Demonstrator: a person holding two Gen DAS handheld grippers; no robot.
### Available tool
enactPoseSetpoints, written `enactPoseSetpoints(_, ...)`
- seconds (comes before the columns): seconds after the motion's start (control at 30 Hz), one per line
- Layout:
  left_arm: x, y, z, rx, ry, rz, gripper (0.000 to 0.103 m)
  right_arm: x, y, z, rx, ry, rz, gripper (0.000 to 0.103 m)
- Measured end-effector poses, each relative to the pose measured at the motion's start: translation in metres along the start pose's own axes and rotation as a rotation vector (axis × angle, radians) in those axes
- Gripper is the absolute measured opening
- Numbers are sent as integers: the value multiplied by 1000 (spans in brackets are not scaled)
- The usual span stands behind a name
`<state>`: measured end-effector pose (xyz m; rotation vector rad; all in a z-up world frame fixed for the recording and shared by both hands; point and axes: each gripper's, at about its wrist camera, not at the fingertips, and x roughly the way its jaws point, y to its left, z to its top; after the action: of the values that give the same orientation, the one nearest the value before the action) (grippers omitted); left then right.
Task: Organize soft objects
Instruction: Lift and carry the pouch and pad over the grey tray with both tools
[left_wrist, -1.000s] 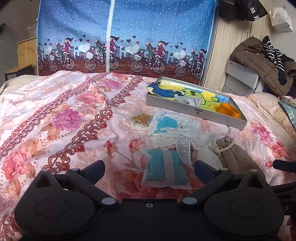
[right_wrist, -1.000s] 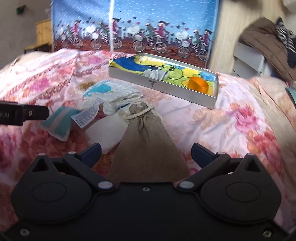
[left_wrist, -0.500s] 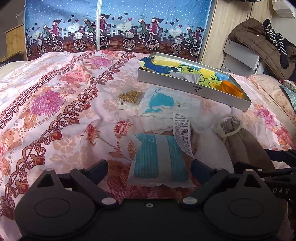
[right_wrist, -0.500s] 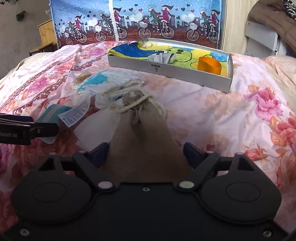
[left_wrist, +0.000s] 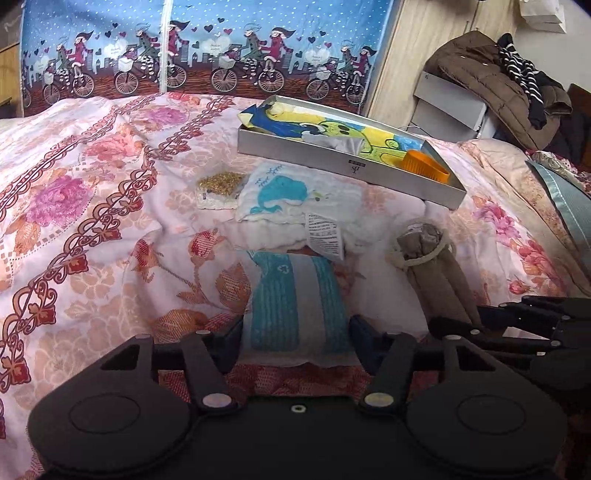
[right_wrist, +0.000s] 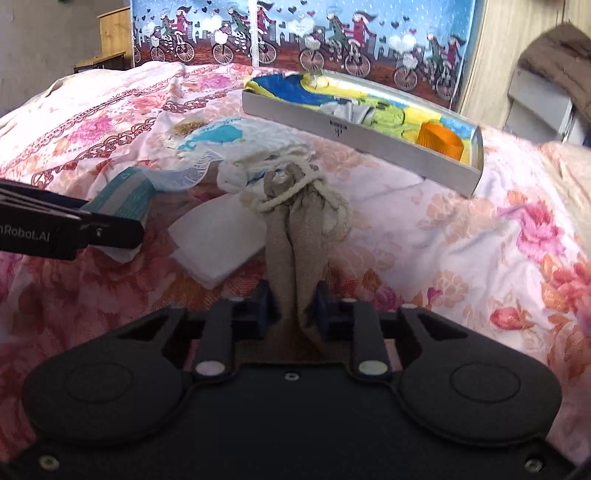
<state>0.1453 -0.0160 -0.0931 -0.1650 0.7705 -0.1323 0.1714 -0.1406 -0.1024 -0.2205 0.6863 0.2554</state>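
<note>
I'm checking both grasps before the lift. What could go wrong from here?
The right hand-held gripper pinches only the brown drawstring pouch's bottom end, so it may slip or swing. The left hand-held gripper, jaws just closing, flanks the teal-striped packet; the white label overlapping its far edge could get dragged along.

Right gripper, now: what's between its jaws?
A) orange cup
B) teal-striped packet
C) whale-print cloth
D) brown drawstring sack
D: in the right wrist view the right gripper has just been closing, and its jaws now pinch the lower end of the brown drawstring sack, bunching the cloth; the teal-striped packet sits between the left gripper's jaws instead.
</note>
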Motion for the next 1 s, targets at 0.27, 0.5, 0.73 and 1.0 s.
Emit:
enactPoseSetpoints(0.27,-21,-10,-4,52,-112,13,61,-17,29,3,-172,-146,-120,6)
enactPoseSetpoints(0.5,-40,-22,-7,124,-242,48,61,-36,22,13,-149,-262,-190,6)
enactPoseSetpoints(0.73,-54,-28,-8,134,-345,25,61,-50,11,24,-117,-362,-244,6)
enactPoseSetpoints(1.0,-53,-34,21,115,-425,-5,61,-42,-31,64,-31,-468,-291,6)
